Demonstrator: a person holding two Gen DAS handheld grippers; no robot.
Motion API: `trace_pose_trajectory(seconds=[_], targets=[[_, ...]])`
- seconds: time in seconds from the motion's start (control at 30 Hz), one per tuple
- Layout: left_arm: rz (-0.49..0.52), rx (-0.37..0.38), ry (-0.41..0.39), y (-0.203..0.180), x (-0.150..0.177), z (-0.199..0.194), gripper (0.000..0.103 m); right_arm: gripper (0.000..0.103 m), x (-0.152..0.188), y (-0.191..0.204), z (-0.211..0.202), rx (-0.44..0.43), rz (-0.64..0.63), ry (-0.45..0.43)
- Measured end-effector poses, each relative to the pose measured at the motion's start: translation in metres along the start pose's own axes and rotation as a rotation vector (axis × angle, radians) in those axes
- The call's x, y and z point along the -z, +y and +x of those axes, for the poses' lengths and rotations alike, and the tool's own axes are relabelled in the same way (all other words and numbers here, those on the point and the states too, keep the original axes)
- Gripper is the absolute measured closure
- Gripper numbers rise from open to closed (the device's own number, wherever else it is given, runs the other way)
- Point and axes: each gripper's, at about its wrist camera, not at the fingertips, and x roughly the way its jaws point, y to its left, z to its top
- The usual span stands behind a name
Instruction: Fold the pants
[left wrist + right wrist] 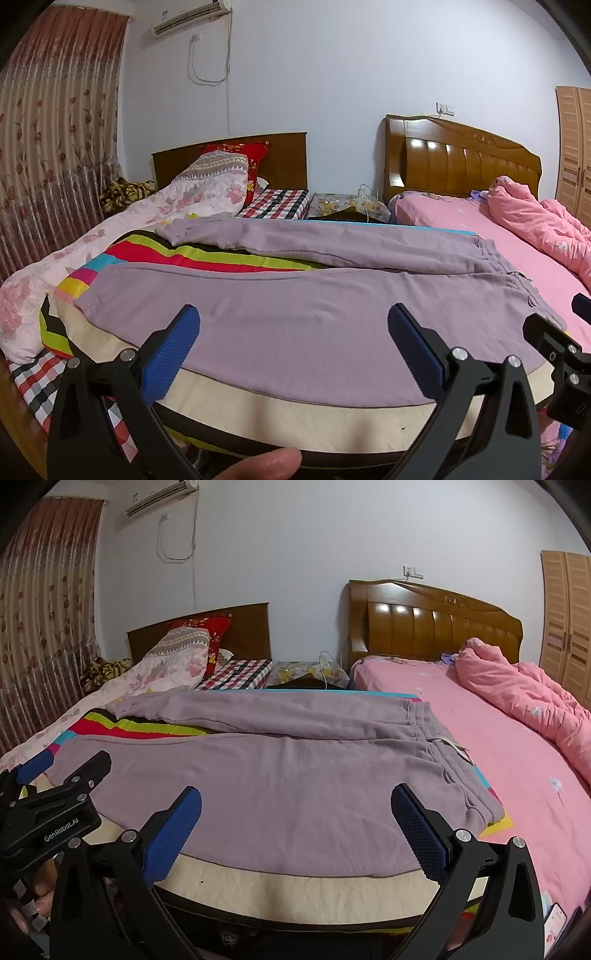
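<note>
Lilac sweatpants (295, 314) lie flat on a striped cloth over the bed's near end, waistband to the right, legs running left and spread apart. The same pants (277, 775) fill the right wrist view, drawstring (448, 744) showing at the waistband. My left gripper (293, 334) hangs open above the near leg's edge, nothing between its blue pads (173, 358). My right gripper (295, 816) stands open too, over the near leg toward the waist. In the left wrist view, the right gripper (565, 317) shows at the far right edge; in the right wrist view, the left gripper (62, 764) sits at the far left.
A striped multicolour cloth (155, 254) lies under the pants. A floral quilt (110, 236) is heaped to the left, a pink quilt (524, 698) on the pink bed to the right. Two wooden headboards (436, 627) and a nightstand (306, 672) stand behind. A person's finger (266, 463) shows at the bottom.
</note>
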Motion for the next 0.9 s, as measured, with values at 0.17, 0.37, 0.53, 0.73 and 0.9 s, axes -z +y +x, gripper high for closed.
trace_pose_trajectory(seconds=[0.17, 0.37, 0.53, 0.73, 0.9], targets=[[-0.002, 0.009, 0.008, 0.0027, -0.0005, 0.0022, 0.001, 0.004, 0.0015, 0.0028, 0.0041, 0.000, 0.001, 0.002], [-0.001, 0.013, 0.013, 0.0018, 0.0009, 0.0039, 0.001, 0.004, 0.0014, 0.0032, 0.0044, 0.000, 0.001, 0.003], [0.000, 0.023, 0.017, 0.0026, 0.0012, 0.0057, 0.001, 0.004, 0.0012, 0.0036, 0.0050, 0.000, 0.002, 0.004], [-0.004, 0.030, 0.021, 0.0063, 0.0020, 0.0062, 0.001, 0.004, 0.0010, 0.0040, 0.0053, 0.000, 0.001, 0.005], [-0.005, 0.039, 0.020, 0.0058, 0.0020, 0.0050, 0.001, 0.004, 0.0010, 0.0045, 0.0056, 0.000, 0.002, 0.006]])
